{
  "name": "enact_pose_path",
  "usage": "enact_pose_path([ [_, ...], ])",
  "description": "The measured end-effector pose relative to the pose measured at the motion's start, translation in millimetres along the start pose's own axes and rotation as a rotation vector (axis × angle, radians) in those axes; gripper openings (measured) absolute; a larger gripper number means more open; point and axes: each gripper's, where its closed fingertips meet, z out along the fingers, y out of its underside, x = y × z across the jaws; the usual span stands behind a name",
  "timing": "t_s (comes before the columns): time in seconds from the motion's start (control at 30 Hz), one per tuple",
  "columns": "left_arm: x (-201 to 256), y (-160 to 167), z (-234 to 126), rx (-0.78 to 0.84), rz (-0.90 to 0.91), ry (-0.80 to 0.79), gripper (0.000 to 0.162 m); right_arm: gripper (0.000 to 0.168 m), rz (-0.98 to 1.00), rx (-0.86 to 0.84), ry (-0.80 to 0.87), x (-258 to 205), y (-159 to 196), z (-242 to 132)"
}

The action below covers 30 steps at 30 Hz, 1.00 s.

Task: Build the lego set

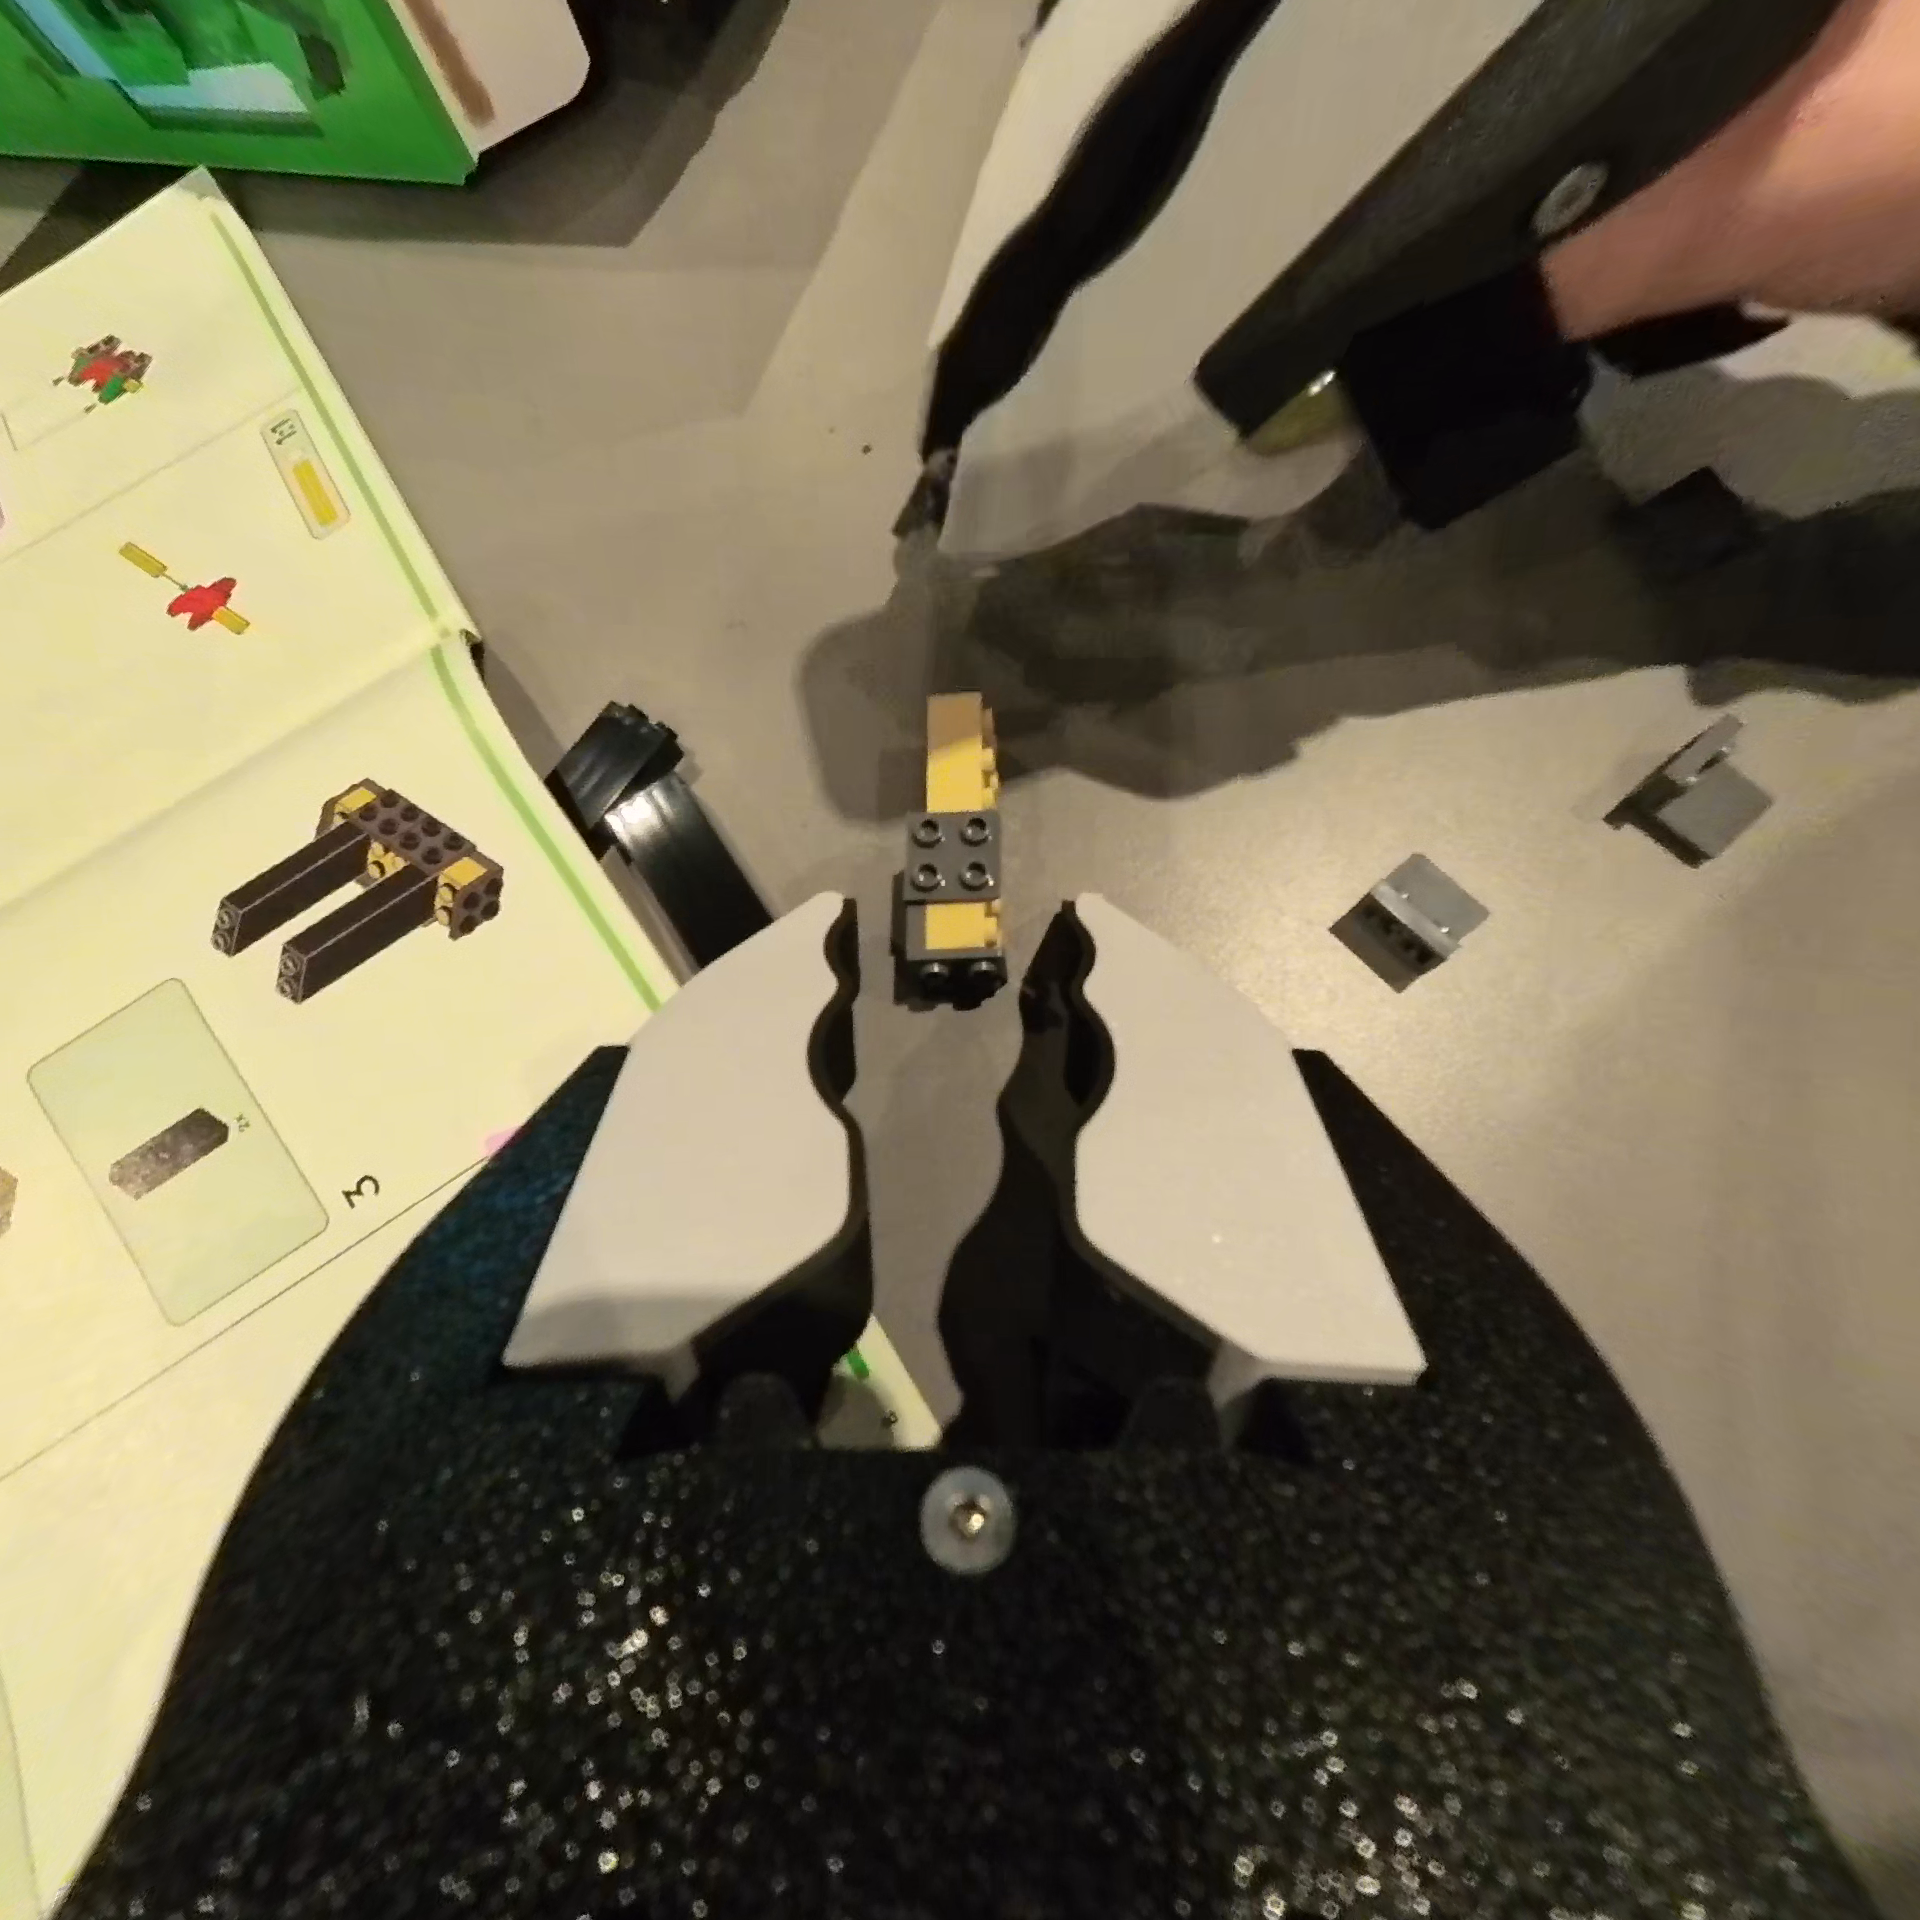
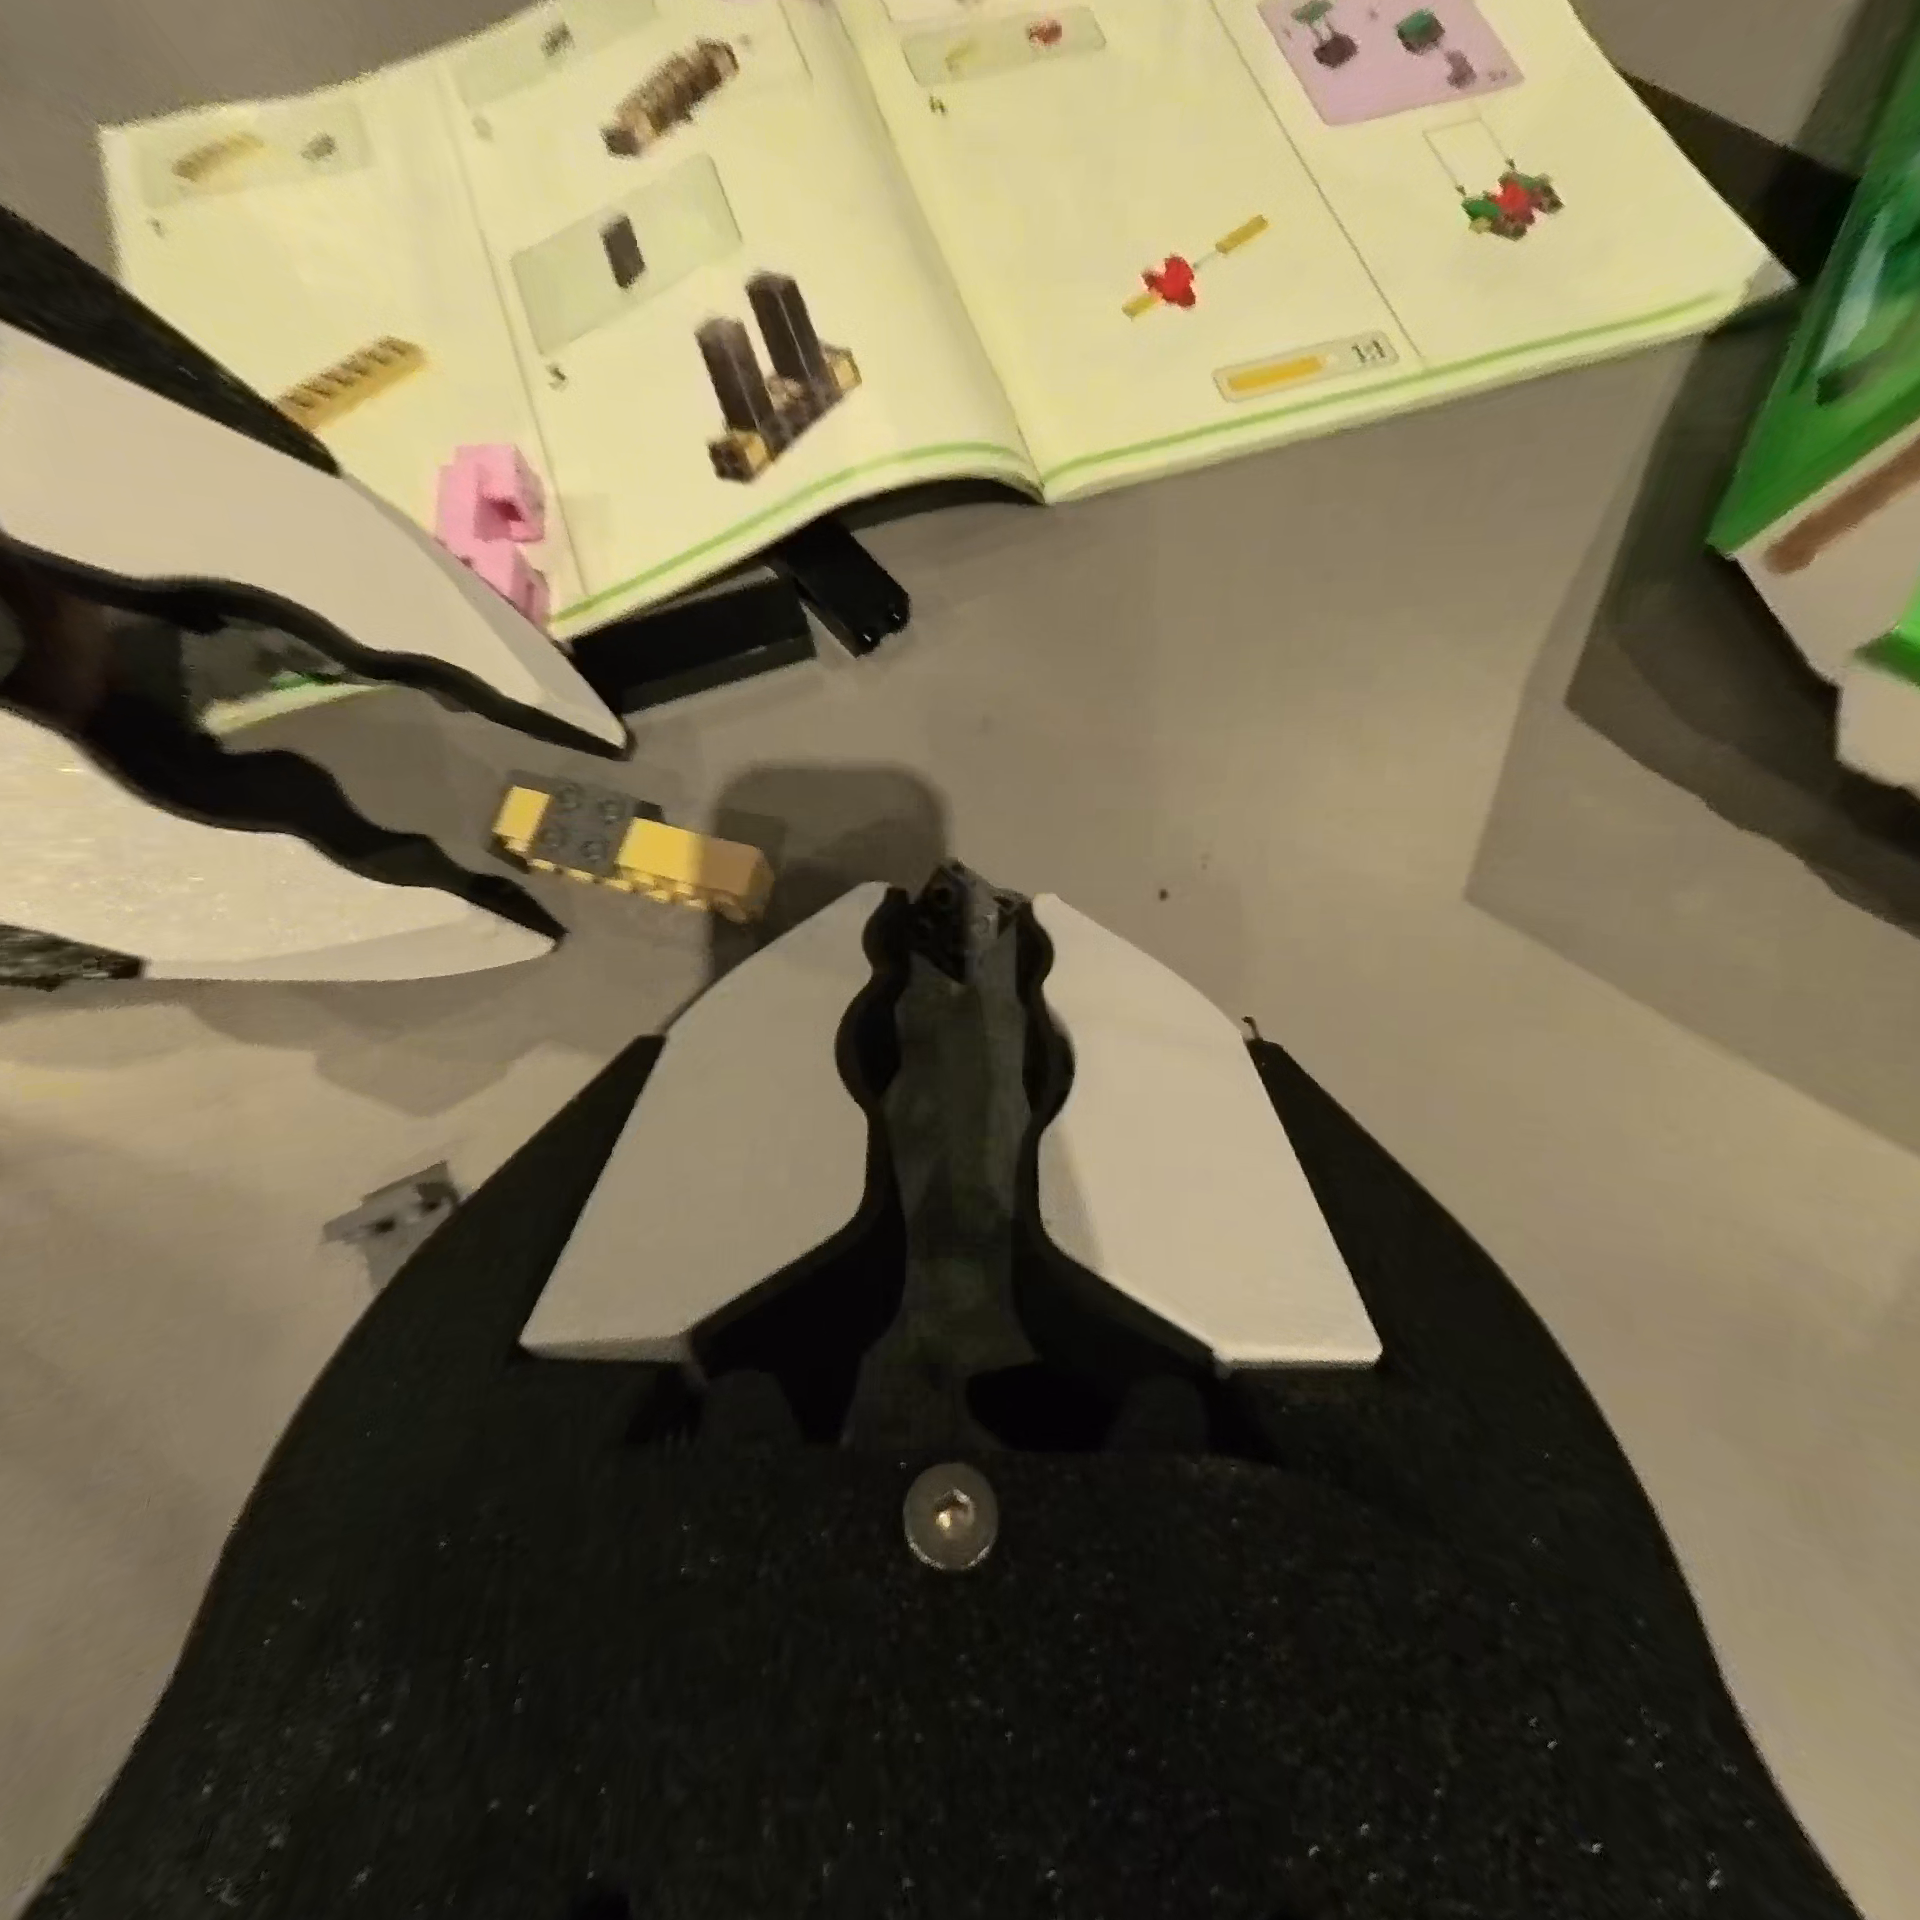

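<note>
Grey table (image 1: 1351, 1195) holds a tan and dark grey brick assembly (image 1: 954, 868), lying flat just ahead of the left gripper (image 1: 951, 935), whose fingers are spread apart and empty. Across from it, the right gripper (image 2: 961, 902) is closed on a small dark grey brick (image 2: 961, 914) at its tips. An open instruction booklet (image 2: 935, 260) lies nearby, with black bricks (image 2: 769, 623) at its edge.

Both wrist cams close, angled down at table (image 1: 1351, 1091); share tan assembly (image 1: 961, 831), booklet (image 2: 935, 260).
</note>
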Motion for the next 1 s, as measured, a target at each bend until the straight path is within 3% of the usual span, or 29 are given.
enact_pose_path([
  [0.23, 0.4, 0.1, -0.2, -0.001, 0.005, -0.001, 0.031, 0.019, 0.018, -0.069, -0.303, -49.5, -14.1, -9.3],
  [0.5, -2.3, 2.9, -1.3, -0.010, -0.025, 0.014, 0.017, 0.019, -0.076, -0.204, -0.224, -50.8, -15.8, 1.1],
  [1.0, -2.1, 2.9, -1.2, -0.010, -0.020, 0.014, 0.017, 0.019, -0.131, -0.324, -0.137, -52.6, -10.6, 10.1],
])
